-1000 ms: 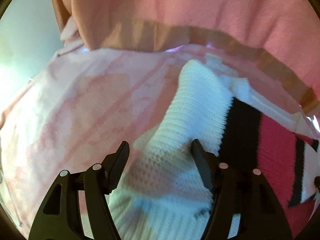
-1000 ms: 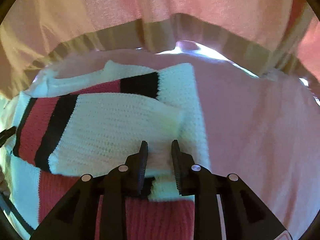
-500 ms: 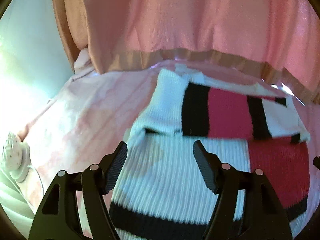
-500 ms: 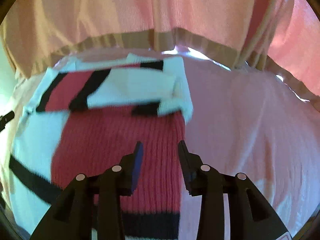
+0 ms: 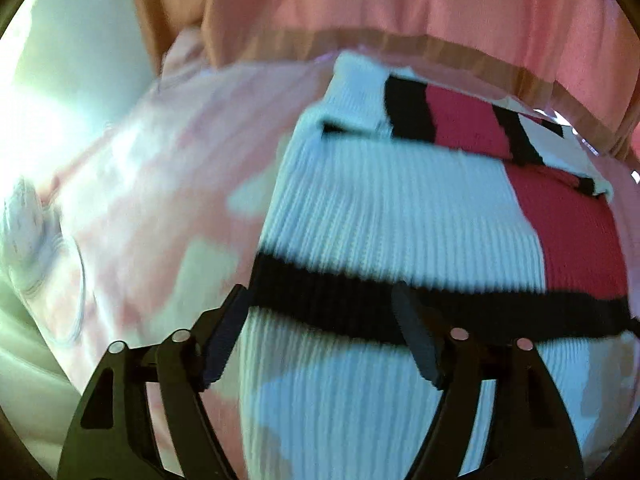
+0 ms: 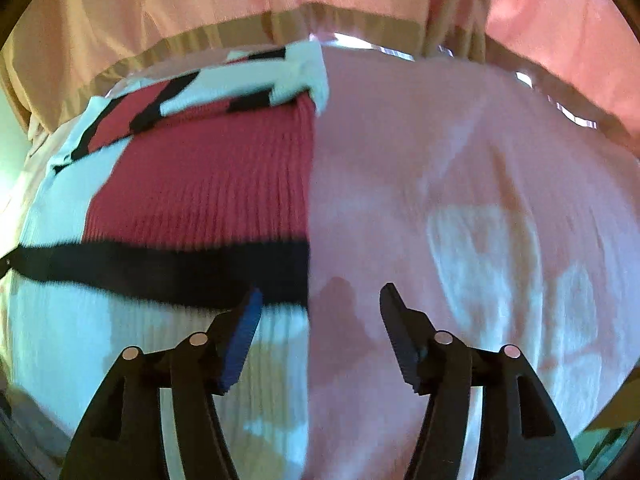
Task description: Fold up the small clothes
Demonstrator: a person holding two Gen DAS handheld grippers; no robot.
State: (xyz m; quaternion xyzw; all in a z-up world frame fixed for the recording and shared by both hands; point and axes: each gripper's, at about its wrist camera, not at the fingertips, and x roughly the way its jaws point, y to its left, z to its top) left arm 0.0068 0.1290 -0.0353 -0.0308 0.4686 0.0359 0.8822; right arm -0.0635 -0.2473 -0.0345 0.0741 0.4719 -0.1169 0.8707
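Note:
A small knit sweater (image 5: 384,208) in white, red and black blocks lies flat on a pink patterned cloth (image 5: 160,184), its sleeves folded across the far end. It also shows in the right wrist view (image 6: 200,192). My left gripper (image 5: 320,328) is open and empty above the sweater's near left edge, over the black stripe. My right gripper (image 6: 320,320) is open and empty, straddling the sweater's right edge near the black stripe.
A pink curtain (image 5: 400,0) with a tan hem hangs behind the table. A white round object (image 5: 24,216) sits at the left edge. The pink cloth (image 6: 480,220) stretches bare to the right of the sweater.
Both grippers pulled back from the folded sleeves toward the sweater's near end. The right gripper let go of the sleeve and opened wide. The left stayed open.

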